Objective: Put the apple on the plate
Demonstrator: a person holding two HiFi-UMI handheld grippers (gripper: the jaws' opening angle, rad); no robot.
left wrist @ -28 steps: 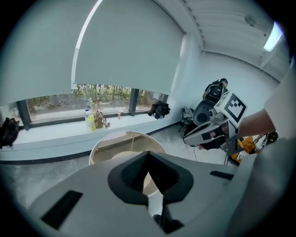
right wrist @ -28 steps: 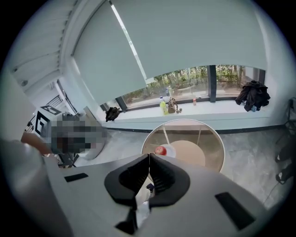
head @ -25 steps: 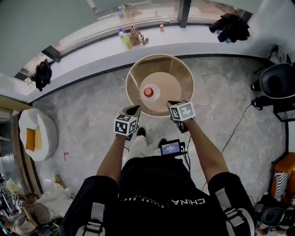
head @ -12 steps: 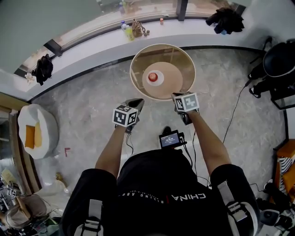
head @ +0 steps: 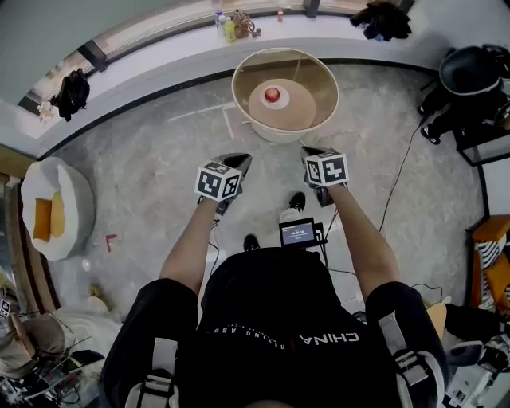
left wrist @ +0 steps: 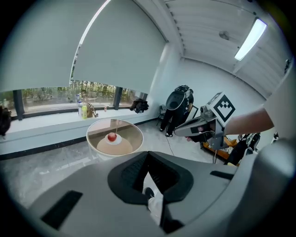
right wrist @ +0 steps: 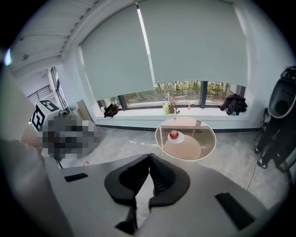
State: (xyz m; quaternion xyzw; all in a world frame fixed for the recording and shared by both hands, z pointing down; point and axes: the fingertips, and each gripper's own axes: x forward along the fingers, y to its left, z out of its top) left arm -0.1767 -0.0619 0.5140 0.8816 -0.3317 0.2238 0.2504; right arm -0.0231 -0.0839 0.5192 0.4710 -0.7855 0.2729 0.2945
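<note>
Two grippers, left (head: 237,162) and right (head: 307,153): jaws pressed together on both, nothing between them, held over the floor well apart from the table (head: 315,80). One round glass table ahead, with a white plate (right wrist: 180,138) on it and the apple (head: 272,95) sitting on the plate. Task judged complete, no step left. No obstacle between grippers and table. Beyond: bottles (head: 227,28) and a black jacket (head: 382,17) on the window ledge.
</note>
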